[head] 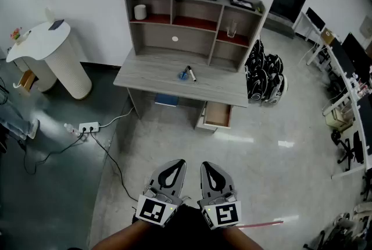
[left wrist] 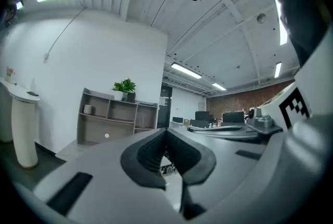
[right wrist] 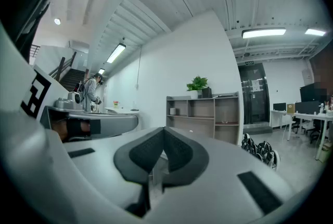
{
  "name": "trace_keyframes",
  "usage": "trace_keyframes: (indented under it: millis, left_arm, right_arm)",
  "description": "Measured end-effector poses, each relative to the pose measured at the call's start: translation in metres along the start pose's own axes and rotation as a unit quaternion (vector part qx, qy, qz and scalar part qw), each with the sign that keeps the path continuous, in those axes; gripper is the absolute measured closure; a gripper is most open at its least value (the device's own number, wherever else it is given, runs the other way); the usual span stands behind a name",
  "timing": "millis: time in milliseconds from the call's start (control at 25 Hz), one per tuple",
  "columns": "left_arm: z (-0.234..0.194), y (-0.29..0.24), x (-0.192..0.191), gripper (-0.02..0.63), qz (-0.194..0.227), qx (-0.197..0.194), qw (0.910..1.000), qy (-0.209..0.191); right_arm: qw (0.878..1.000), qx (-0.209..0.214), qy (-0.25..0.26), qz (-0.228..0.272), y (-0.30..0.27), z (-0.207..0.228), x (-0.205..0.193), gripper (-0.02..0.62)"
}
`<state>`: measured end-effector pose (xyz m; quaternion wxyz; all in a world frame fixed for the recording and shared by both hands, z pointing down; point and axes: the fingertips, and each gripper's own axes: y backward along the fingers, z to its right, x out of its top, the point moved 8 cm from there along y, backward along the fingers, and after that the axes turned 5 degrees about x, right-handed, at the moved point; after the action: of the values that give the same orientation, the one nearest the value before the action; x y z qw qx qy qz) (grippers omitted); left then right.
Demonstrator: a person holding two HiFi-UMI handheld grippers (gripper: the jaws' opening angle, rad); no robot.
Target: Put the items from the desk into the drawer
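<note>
Floor point(head: 192, 138) wide open between desk point(head: 145, 77) and left gripper point(head: 172, 166), right gripper point(head: 210, 167); items point(head: 186, 74) sit mid-desk, drawer point(head: 218, 114) open under its right edge. Left gripper view: jaws clenched, empty. Right gripper view: likewise.

The left gripper point(head: 177, 163) and right gripper point(head: 207, 165) have pale grey, rounded shells with black teardrop insets. Each carries a cube point(head: 154, 210) with black-and-white square markers and a small green light point(head: 172, 206). Ribbed black pads point(left wrist: 148, 152) line the jaws. The person wears a black garment point(head: 187, 230).
</note>
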<state>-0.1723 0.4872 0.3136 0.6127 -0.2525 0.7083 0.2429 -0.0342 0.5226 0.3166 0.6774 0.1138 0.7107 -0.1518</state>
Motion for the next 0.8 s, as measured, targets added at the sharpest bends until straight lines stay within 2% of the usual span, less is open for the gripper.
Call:
trace_keyframes:
  millis: [240, 480, 680, 800]
  left_arm:
    - [0.007, -0.013, -0.003, 0.594, 0.014, 0.002, 0.9998, -0.016]
    - [-0.02, -0.017, 0.002, 0.594, 0.02, 0.06, 0.998, -0.002]
    - [-0.023, -0.024, -0.004, 0.594, 0.006, 0.073, 0.9972, -0.015]
    - [-0.026, -0.034, -0.011, 0.594, 0.003, 0.073, 0.9973, -0.012]
  right_arm:
    - [1.0, 0.004, 0.011, 0.027, 0.005, 0.015, 0.003, 0.578]
    - [0.999, -0.002, -0.011, 0.044, 0.015, 0.037, -0.001, 0.578]
    - [0.999, -0.006, -0.025, 0.027, 0.011, 0.051, -0.013, 0.578]
    - [0.999, 0.014, -0.029, 0.027, 0.003, 0.054, -0.015, 0.578]
